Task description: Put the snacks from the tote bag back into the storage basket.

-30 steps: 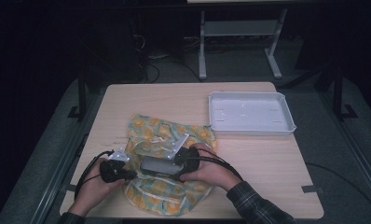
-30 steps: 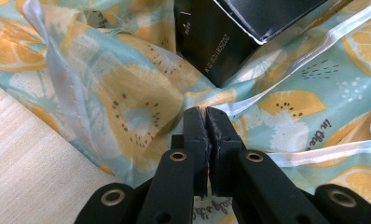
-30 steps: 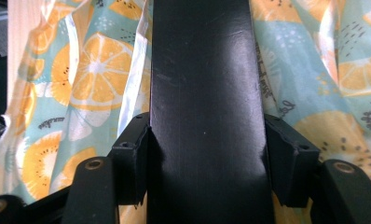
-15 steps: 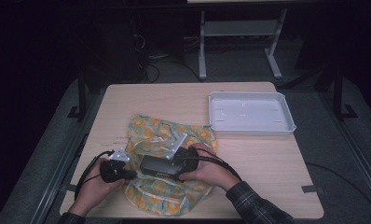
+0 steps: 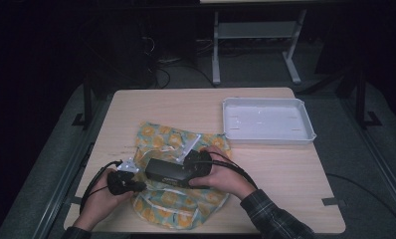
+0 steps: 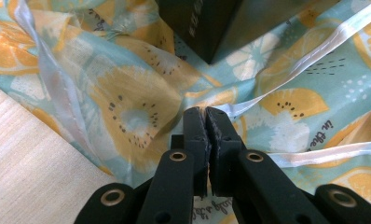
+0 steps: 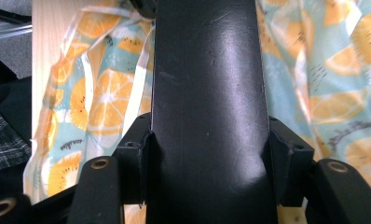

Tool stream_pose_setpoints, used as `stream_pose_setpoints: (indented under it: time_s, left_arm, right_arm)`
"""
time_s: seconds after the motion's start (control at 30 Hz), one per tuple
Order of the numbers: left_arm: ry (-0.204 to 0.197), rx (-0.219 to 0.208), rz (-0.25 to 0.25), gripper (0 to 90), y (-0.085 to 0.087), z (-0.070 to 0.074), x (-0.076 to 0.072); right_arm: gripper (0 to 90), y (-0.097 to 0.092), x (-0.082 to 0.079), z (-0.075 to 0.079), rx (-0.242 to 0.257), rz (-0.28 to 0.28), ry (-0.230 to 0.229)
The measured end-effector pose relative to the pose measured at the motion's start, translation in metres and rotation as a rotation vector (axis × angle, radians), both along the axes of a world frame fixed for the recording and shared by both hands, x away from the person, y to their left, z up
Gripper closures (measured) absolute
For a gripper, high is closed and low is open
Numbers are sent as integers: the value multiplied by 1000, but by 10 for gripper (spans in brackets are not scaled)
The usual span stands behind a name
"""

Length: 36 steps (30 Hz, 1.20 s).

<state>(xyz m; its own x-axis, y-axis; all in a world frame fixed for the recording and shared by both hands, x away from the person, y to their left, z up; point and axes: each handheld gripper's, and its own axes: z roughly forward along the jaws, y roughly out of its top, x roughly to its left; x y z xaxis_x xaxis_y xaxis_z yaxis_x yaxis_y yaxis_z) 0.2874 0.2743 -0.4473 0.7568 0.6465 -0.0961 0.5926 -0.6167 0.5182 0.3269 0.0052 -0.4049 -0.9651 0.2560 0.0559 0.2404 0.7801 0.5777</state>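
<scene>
Right claw [image 7: 207, 172] around black box [image 7: 207, 93], over wooden table [image 5: 265, 169]

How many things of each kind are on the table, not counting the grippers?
Black box: 1
Fruit-print cloth bag: 1
White tray: 1
Total: 3

R gripper [image 5: 186, 172] eases its squeeze on the black box [image 5: 168, 171] a touch, pads w/ the box still between them. Box + R hand creep slightly toward the L gripper [image 5: 136, 181], over the cloth [image 5: 158, 139].
</scene>
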Motion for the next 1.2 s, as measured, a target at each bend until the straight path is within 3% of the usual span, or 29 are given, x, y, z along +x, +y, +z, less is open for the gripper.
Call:
stream_pose_setpoints:
  time_s: [0.6,1.2]
  left_arm:
    - [-3,-4,-2,870,1,0,0]
    - [-1,6,-5,868,0,0,0]
  right_arm:
    - [413,-13,0,35,19,8,-31]
    - [413,-58,4,66,48,-49,-67]
